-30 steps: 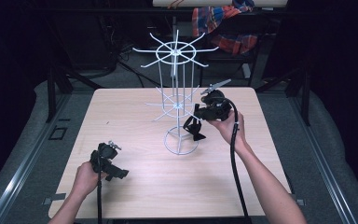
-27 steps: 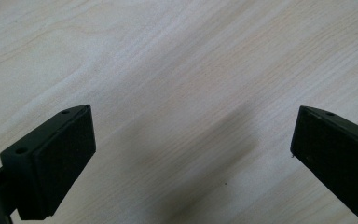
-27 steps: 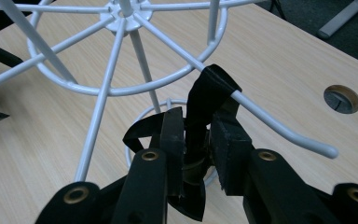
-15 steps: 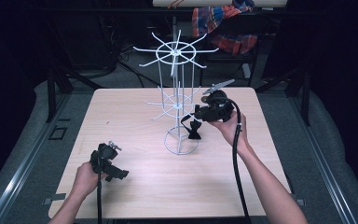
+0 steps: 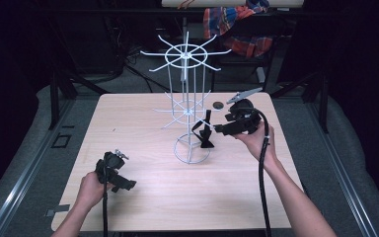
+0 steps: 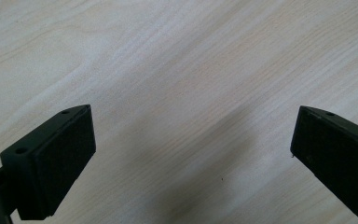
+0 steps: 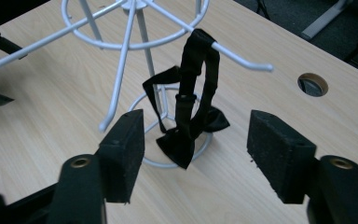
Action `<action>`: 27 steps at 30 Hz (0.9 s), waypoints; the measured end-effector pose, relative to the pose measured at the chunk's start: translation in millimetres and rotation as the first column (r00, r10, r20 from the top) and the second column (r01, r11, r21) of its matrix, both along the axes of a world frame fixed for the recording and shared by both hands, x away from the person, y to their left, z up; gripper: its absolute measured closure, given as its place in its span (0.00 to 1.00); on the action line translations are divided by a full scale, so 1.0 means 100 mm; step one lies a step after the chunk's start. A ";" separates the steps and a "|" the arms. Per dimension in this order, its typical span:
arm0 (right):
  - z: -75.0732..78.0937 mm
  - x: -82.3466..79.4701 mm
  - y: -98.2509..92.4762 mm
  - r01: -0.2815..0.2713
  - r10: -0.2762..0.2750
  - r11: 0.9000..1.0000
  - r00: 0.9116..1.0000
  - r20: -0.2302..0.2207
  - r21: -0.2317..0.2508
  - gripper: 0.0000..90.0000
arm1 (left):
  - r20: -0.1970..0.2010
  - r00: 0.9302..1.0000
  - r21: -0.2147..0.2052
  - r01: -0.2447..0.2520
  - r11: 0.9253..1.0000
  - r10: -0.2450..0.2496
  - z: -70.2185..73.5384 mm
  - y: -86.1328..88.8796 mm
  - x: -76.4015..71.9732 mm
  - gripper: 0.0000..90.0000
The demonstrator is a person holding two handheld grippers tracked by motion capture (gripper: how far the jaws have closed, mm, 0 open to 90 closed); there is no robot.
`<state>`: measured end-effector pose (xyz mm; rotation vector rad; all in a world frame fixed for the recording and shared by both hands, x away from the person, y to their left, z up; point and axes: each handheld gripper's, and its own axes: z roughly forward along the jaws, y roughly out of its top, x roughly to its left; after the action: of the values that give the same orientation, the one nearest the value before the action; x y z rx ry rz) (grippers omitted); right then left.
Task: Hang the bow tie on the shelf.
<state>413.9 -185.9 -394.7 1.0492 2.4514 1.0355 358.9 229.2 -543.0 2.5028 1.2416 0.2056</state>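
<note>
A white wire rack stands mid-table, its lower arms close in the right gripper view. A black bow tie hangs by its strap from one lower arm, the bow dangling above the rack's base ring. My right gripper sits just right of the tie. Its jaws have just been opening; my right gripper is open, and the tie hangs a little ahead of the pads, touching neither. My left gripper rests near the front left, held by a hand; my left gripper is open wide over bare wood.
The light wooden table has a round cable hole behind my right gripper, also in the right gripper view as a hole. A plaid cloth lies on dark furniture beyond the far edge. Dark floor surrounds the table.
My right gripper's jaws went from shut on the bow tie to open, and the hand drew back to the right. The tie stays hanging on the rack arm. My left gripper kept still.
</note>
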 end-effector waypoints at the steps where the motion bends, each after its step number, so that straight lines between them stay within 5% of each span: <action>1: 0.00 -0.03 -0.03 -0.001 0.001 1.000 1.000 0.006 0.001 0.36 | 0.000 1.000 0.000 0.000 1.000 0.000 0.00 0.00 0.00 0.00; 11: 0.00 -0.31 -0.24 -0.011 0.011 1.000 1.000 -0.008 -0.018 0.21 | 0.000 1.000 0.002 0.004 1.000 -0.004 0.01 -0.01 0.00 0.00; 27: -0.17 -0.69 -0.46 -0.025 0.022 0.997 0.999 -0.041 -0.074 0.16 | -0.002 1.000 0.005 0.001 1.000 -0.001 0.01 -0.02 0.00 0.00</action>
<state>345.4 -231.8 -411.2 1.0293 2.5190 0.9307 358.7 227.6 -542.4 2.5086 1.2416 0.2069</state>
